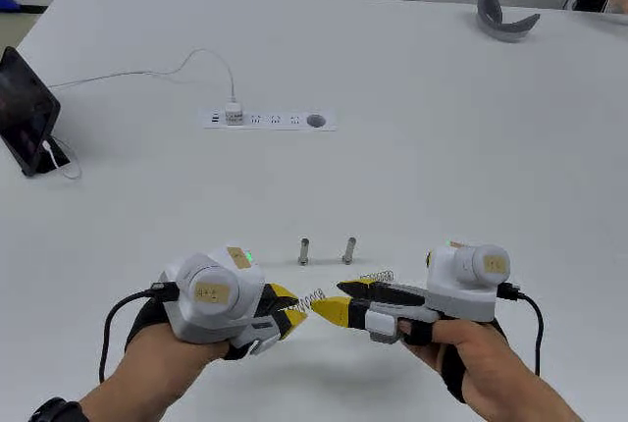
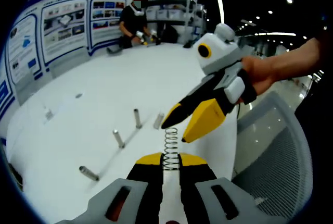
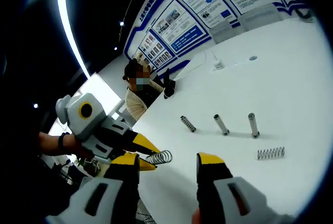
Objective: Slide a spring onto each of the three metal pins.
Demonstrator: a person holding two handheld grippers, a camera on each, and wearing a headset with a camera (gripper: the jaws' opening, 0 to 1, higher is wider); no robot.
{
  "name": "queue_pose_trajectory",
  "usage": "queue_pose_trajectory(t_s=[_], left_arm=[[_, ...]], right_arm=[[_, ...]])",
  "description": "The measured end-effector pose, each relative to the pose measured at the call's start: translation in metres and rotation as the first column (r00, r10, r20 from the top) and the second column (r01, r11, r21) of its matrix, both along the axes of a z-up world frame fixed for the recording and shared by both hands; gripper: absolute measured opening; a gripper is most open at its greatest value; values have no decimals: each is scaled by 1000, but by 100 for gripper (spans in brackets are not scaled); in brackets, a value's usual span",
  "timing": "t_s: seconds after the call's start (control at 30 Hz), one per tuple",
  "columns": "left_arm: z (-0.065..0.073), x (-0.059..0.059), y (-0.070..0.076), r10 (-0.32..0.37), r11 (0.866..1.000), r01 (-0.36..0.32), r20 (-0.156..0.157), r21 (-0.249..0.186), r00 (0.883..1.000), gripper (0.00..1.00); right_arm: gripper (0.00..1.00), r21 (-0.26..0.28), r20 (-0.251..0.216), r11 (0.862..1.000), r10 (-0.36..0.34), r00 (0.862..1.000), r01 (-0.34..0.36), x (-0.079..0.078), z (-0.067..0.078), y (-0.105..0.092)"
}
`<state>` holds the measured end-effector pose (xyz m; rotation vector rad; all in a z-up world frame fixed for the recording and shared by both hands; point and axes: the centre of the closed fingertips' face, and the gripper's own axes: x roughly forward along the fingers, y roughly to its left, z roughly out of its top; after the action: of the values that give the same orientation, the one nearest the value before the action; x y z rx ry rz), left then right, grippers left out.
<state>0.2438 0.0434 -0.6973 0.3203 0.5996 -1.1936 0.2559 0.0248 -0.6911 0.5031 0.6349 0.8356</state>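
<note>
My left gripper [image 1: 291, 305] is shut on one end of a small spring [image 1: 310, 298], which sticks out toward my right gripper [image 1: 335, 300]. The right gripper's yellow-tipped jaws stand open just past the spring's free end, nothing between them. In the left gripper view the spring [image 2: 170, 144] rises from my jaws toward the open right gripper [image 2: 178, 127]. Two bare pins [image 1: 303, 251] [image 1: 349, 250] stand upright beyond the grippers. The right gripper view has a third pin [image 3: 188, 124] with a spring on it, two bare pins [image 3: 221, 124] [image 3: 253, 125], and a loose spring [image 3: 270, 153] on the table.
The white table [image 1: 442, 147] carries a power strip [image 1: 270, 120] with a plugged cable, a dark tablet [image 1: 24, 108] at the left edge and a grey headband-like object [image 1: 505, 16] far right. A loose spring [image 1: 377, 276] lies beside the right gripper. A person [image 2: 133, 18] sits at the far end.
</note>
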Motion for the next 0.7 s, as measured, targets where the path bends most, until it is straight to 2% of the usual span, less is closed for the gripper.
queue_pose_trajectory(t_s=[0.3, 0.7], left_arm=[[13, -3, -10, -28, 999, 29, 23, -19, 999, 11], [15, -7, -13, -51, 999, 51, 27, -18, 998, 11]], right_arm=[[28, 80, -10, 997, 3, 1000, -2, 0, 13, 5], [16, 118, -32, 993, 13, 999, -9, -5, 16, 5]])
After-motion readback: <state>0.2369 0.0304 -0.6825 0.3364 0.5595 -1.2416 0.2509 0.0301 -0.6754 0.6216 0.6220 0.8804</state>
